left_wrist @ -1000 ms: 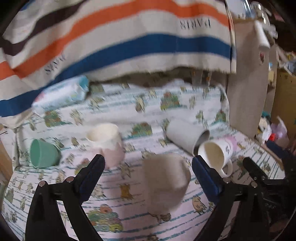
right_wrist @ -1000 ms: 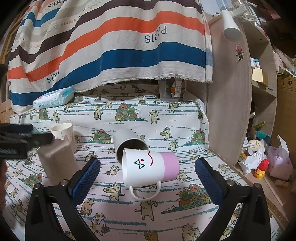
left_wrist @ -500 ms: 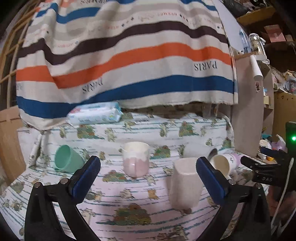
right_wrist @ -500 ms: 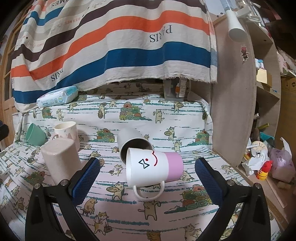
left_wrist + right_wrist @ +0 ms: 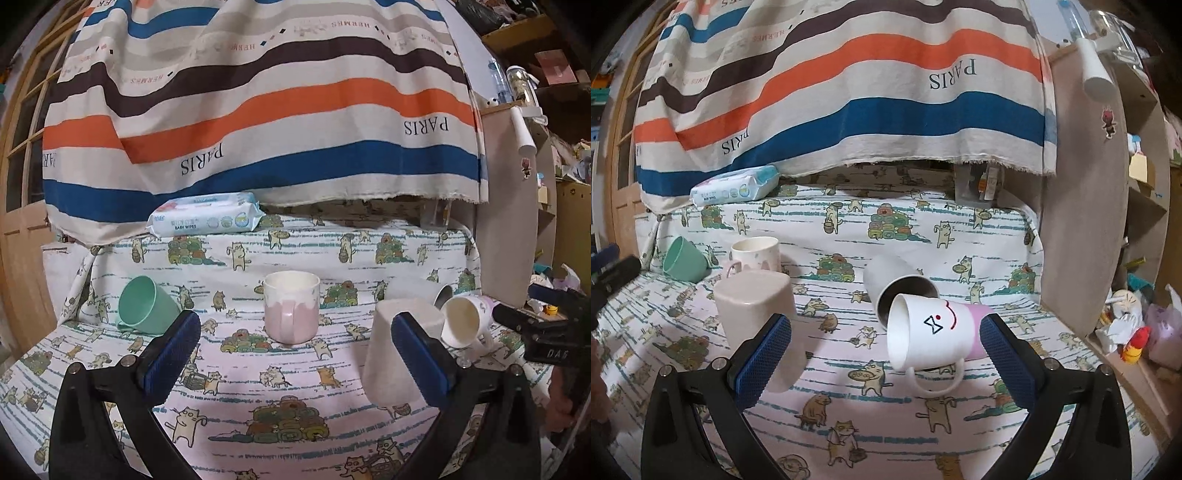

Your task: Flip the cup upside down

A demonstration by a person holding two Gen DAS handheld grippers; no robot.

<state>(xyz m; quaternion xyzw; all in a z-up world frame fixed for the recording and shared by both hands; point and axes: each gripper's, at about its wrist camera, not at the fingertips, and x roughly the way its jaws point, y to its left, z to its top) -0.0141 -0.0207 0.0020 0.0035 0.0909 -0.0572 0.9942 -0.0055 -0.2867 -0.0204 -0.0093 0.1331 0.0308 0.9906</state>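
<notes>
A beige squarish cup [image 5: 395,354] [image 5: 757,306] stands upside down on the cat-print cloth. A pink-and-white mug [image 5: 291,312] [image 5: 755,253] stands upright behind it. A white-and-pink mug with a drawn face [image 5: 934,336] [image 5: 463,321] lies on its side, against a grey steel-lined cup [image 5: 897,282] also on its side. A green cup [image 5: 146,306] [image 5: 683,260] lies tipped at the left. My left gripper [image 5: 295,354] is open and empty, short of the upright mug. My right gripper [image 5: 884,354] is open and empty, just short of the face mug.
A pack of baby wipes [image 5: 205,218] lies at the back under a striped hanging cloth [image 5: 258,110]. A wooden panel [image 5: 1086,221] and cluttered shelves stand at the right. A wooden door frame [image 5: 22,258] is at the left.
My left gripper has pulled back and levelled away from the beige cup, which now stands upside down on its own. My right gripper has edged slightly nearer the face mug.
</notes>
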